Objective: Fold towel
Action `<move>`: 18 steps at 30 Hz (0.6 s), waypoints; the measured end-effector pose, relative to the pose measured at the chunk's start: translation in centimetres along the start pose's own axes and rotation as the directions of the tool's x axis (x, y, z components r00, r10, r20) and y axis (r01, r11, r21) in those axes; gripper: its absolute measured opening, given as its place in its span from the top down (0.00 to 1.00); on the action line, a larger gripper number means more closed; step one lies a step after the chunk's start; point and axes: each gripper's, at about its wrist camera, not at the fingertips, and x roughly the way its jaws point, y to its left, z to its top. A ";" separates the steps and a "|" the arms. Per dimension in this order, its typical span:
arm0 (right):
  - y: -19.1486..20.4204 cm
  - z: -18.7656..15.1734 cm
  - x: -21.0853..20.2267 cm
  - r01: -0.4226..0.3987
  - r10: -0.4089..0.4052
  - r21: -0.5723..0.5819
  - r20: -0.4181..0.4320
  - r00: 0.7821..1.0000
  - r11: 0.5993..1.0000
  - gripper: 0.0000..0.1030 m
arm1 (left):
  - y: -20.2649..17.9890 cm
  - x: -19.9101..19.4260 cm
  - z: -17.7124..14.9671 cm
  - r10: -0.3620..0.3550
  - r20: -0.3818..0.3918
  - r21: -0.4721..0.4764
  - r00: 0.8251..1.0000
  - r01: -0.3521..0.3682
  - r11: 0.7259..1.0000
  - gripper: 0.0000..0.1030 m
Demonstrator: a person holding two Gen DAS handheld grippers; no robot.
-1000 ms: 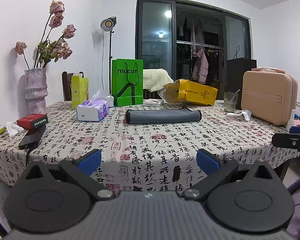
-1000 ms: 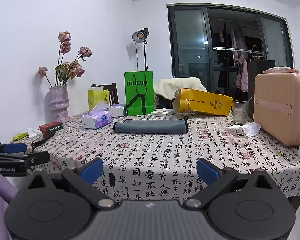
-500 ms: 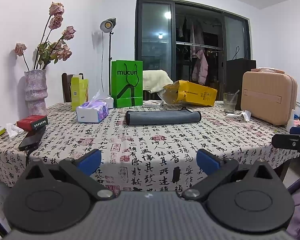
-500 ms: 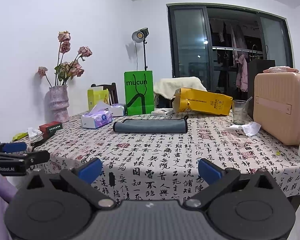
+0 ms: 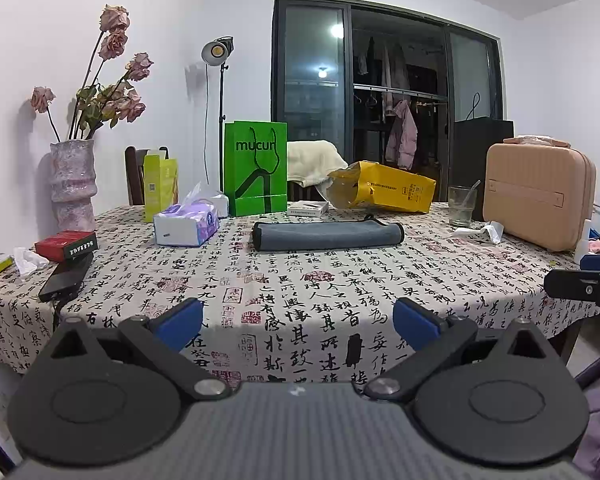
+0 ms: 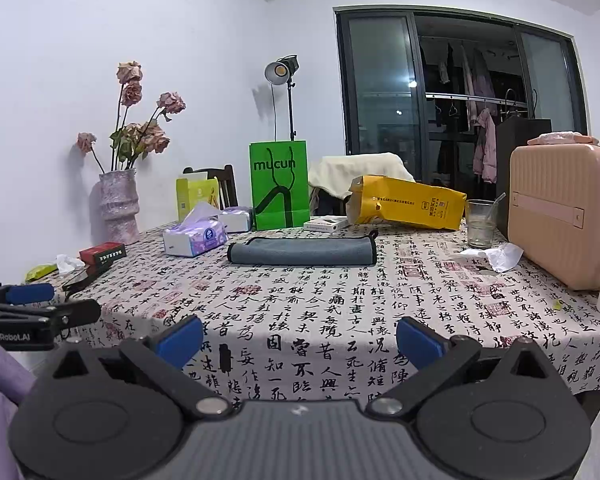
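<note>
A grey towel [image 5: 327, 235] lies folded into a long narrow strip near the middle of the table, with a small black loop at its right end; it also shows in the right wrist view [image 6: 302, 251]. My left gripper [image 5: 298, 326] is open and empty, held off the table's near edge, well short of the towel. My right gripper [image 6: 300, 340] is open and empty, also at the near edge. Each gripper shows at the edge of the other's view: the right one [image 5: 580, 284] and the left one [image 6: 32, 312].
The table [image 5: 300, 280] has a calligraphy-print cloth. On it are a tissue pack [image 5: 186, 228], green bag [image 5: 256, 168], yellow bag [image 5: 380, 188], glass [image 5: 462, 206], pink case [image 5: 538, 196], vase [image 5: 73, 184], red box [image 5: 66, 245] and phone [image 5: 64, 278].
</note>
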 end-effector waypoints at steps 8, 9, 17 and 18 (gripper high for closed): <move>-0.1 0.1 0.1 0.000 0.000 0.001 0.000 1.000 1.000 0.00 | 0.0 0.0 0.0 -0.001 0.000 0.000 1.000 0.001 1.000 0.00; -0.1 0.1 0.1 0.000 0.000 0.001 0.000 1.000 1.000 0.00 | 0.0 0.0 0.0 -0.001 0.001 0.001 1.000 0.001 1.000 0.00; -0.1 0.1 0.1 0.000 0.000 0.000 0.000 1.000 1.000 0.00 | 0.1 0.0 0.0 -0.001 0.002 0.001 1.000 0.001 1.000 0.00; -0.1 0.1 0.1 0.001 -0.001 0.000 0.000 1.000 1.000 0.00 | 0.0 0.0 0.0 -0.001 0.002 0.001 1.000 0.001 1.000 0.00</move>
